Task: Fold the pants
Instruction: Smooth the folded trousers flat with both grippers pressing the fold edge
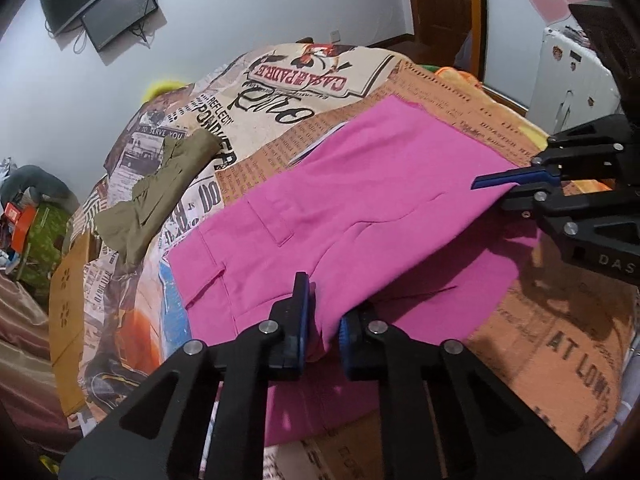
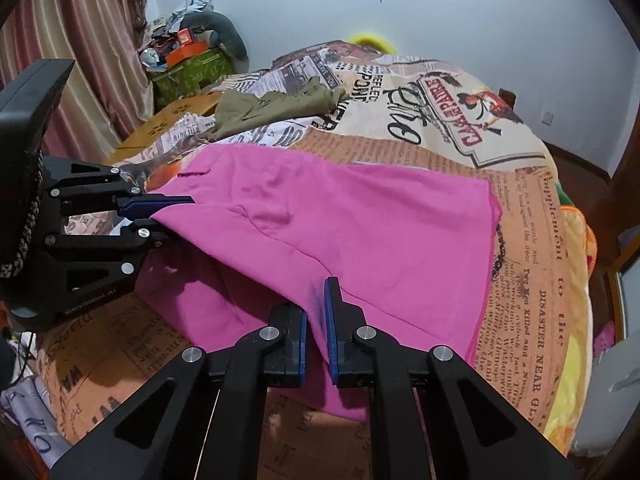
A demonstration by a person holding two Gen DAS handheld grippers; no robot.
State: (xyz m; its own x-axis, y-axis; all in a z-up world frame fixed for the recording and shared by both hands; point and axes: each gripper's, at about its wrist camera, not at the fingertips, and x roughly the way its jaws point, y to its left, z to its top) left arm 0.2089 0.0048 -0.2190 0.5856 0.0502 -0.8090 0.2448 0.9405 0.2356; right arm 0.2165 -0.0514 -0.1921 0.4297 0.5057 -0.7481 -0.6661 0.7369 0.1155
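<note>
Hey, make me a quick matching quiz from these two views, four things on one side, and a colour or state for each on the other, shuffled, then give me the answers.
Things:
1. pants
2. crumpled garment
3. left gripper
4. screen on the wall

Descriptions:
A. olive green, lying apart near the bed's far side
B. dark, mounted with cables hanging
C. bright pink, spread on the printed bedspread
D. jaws shut on a fold of pink fabric

Pairs: 1-C, 2-A, 3-D, 4-B
</note>
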